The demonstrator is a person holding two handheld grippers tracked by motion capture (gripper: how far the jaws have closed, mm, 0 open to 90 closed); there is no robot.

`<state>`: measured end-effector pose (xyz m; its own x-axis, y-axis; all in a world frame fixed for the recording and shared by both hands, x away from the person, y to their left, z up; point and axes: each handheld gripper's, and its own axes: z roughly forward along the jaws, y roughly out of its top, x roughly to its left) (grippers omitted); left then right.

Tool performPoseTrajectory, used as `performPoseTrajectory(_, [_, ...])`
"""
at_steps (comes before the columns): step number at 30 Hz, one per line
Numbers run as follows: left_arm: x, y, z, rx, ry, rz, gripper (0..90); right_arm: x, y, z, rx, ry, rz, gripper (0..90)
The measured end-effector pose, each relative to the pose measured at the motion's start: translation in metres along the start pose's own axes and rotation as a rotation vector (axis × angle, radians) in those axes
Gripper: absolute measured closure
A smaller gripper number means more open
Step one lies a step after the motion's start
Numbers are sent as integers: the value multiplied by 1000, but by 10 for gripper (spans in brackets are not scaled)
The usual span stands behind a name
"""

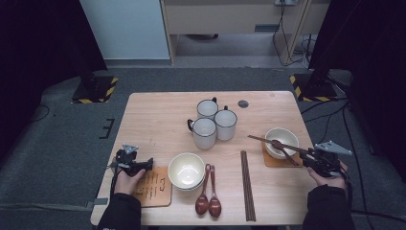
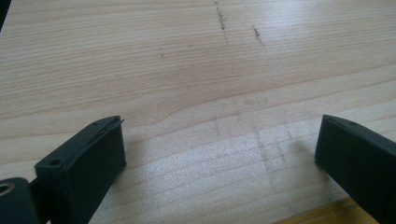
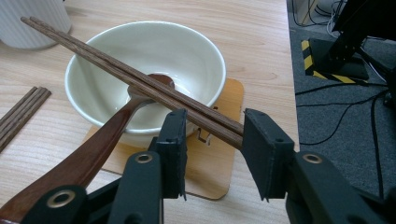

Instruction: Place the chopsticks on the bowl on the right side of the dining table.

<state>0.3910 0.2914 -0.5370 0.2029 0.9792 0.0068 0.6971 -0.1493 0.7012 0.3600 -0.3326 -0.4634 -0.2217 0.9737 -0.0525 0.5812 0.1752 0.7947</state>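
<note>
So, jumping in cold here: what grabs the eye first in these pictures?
The right gripper holds a pair of chopsticks across the white bowl on its mat at the table's right, a brown spoon resting in it. Mid-table stand three white mugs; the left gripper hovers open over bare wood.

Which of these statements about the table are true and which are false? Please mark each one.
1. Three white mugs stand together at the far middle of the table. True.
2. The right tool has a pair of chopsticks between its jaws, lying across the bowl. True.
3. The left tool holds a spoon. False: its jaws stand apart over bare wood.
4. The bowl on the right mat is empty. False: a brown spoon rests in it.
5. Two spoons lie near the front edge. True.
</note>
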Motion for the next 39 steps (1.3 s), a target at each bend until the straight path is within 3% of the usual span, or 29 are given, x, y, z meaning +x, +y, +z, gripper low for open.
performPoseTrajectory(18, [0,0,0,0,0,0,7,0,-3,6,37,3,-3,684])
performPoseTrajectory(39, [0,0,0,0,0,0,7,-3,-1,16,32,-25,2,639])
